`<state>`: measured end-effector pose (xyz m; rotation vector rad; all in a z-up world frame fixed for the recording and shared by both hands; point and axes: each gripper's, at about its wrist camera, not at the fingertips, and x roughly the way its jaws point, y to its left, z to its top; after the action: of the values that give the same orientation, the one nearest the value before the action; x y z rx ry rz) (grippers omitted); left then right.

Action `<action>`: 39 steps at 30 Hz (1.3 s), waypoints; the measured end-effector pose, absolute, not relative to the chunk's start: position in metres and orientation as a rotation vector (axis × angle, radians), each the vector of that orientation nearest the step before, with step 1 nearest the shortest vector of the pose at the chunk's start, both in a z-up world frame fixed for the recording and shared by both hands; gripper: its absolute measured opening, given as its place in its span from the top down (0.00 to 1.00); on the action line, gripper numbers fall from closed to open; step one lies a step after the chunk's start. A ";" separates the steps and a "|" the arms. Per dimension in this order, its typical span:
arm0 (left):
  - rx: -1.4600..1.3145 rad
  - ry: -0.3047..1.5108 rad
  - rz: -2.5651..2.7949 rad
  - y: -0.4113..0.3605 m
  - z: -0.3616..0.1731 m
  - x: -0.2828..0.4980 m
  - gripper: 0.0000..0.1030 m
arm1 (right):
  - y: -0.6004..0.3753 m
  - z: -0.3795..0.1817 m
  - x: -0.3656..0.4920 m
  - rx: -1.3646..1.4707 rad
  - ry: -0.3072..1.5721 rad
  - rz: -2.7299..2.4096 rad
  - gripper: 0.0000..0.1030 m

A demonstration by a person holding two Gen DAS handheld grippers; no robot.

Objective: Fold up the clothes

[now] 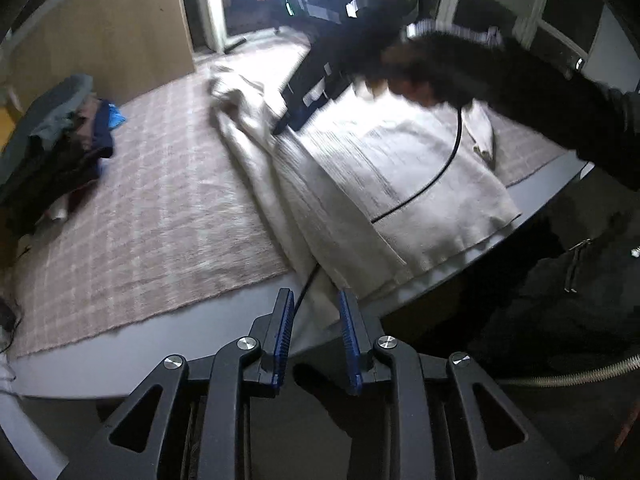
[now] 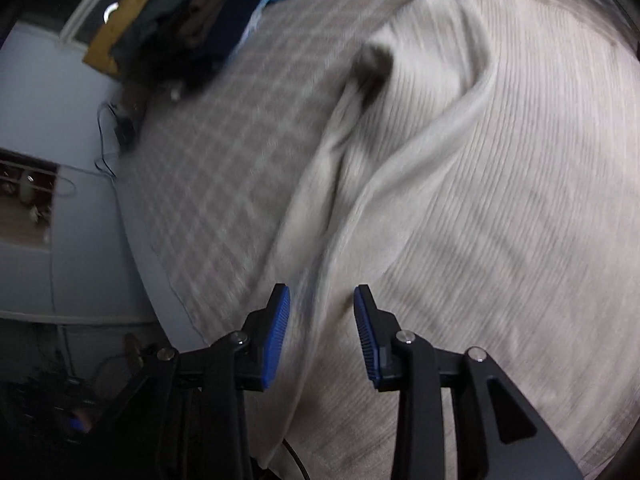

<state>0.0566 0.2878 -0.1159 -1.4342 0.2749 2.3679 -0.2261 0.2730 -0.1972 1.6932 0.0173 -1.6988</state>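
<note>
On the checked blanket [image 1: 160, 208] covering the bed, a cream ribbed garment [image 1: 360, 184] lies spread, one edge rumpled into a long ridge. The left gripper [image 1: 316, 300] hangs released just off the garment's near hem, a black cable [image 1: 436, 176] crossing the cloth. The right gripper [image 2: 322, 296] hovers parted above the garment's fold [image 2: 400, 160], clasping nothing. A clothes pile [image 1: 52, 148] sits well apart.

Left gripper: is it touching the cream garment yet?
Cannot tell. In the left wrist view the open left gripper frames the cream garment hem at the bed edge, but neither contact nor gap shows plainly.
</note>
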 end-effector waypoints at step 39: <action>-1.522 0.023 2.154 0.338 -0.216 -0.027 0.95 | 0.213 -0.202 -0.327 1.564 0.386 -1.889 0.68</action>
<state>-0.0268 0.3378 -0.2161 -1.5222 0.0232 2.1540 -0.3272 0.2133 -0.2016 1.5644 0.3857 -1.8889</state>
